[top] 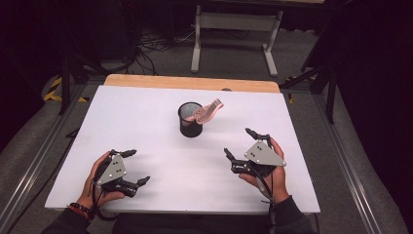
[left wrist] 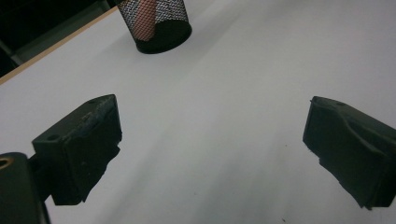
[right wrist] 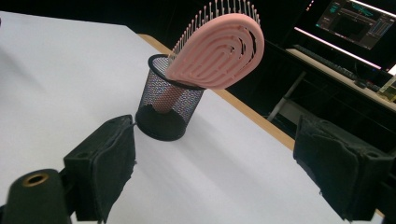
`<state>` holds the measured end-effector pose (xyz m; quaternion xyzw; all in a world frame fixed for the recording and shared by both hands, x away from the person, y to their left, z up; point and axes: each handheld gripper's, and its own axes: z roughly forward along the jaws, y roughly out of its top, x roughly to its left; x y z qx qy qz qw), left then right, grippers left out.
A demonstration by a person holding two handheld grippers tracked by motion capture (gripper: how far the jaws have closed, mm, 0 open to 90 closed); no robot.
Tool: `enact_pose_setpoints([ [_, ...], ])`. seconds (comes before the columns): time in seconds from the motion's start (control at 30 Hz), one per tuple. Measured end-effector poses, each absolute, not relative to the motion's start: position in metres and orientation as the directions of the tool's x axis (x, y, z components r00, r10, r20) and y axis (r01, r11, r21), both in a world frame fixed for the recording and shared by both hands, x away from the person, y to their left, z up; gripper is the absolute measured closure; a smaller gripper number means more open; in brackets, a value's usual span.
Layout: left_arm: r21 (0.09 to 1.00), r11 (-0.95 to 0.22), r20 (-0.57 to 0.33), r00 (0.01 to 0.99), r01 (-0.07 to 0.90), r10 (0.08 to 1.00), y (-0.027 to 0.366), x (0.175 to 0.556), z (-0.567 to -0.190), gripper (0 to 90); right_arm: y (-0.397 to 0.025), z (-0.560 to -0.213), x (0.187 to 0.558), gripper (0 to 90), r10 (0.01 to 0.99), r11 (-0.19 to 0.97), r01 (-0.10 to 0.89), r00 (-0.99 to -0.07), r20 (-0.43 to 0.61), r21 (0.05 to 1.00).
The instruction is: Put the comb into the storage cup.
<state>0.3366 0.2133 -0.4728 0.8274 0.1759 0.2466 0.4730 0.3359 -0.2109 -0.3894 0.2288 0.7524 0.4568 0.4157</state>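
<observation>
A black mesh cup (top: 190,120) stands upright near the middle of the white table (top: 146,122). A pink hairbrush (top: 208,111) sits handle-down in it, its head leaning out to the right. The right gripper view shows the cup (right wrist: 169,109) and the brush head (right wrist: 219,49) close ahead; the left gripper view shows the cup (left wrist: 155,23) farther off. My left gripper (top: 136,167) rests open at the near left, empty. My right gripper (top: 239,144) is open at the near right, empty. Both are well short of the cup.
A wooden strip (top: 192,83) runs along the table's far edge. Beyond it stand a white frame's legs (top: 234,36) and cables on the floor. A monitor (right wrist: 357,21) and a desk show in the dark at the right gripper view's upper right.
</observation>
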Motion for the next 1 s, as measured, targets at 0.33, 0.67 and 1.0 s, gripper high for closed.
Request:
enact_pose_setpoints([
  [0.33, 0.871, -0.487, 0.236, 0.819, 0.059, 0.522, 0.213, 0.336, -0.473, 5.4, -0.221, -0.398, 0.331, 12.7, 0.727, 0.484, -0.037, -0.539, -0.425, 0.874],
  [0.67, 0.872, -0.485, 0.233, 0.820, 0.062, 0.523, 0.213, 0.337, -0.473, 5.3, -0.228, -0.404, 0.327, 11.6, 0.725, 0.480, -0.044, -0.543, -0.425, 0.876],
  [1.0, 0.874, -0.482, 0.235, 0.818, 0.059, 0.525, 0.214, 0.336, -0.472, 5.3, -0.233, -0.418, 0.324, 7.8, 0.726, 0.495, -0.020, -0.540, -0.426, 0.869],
])
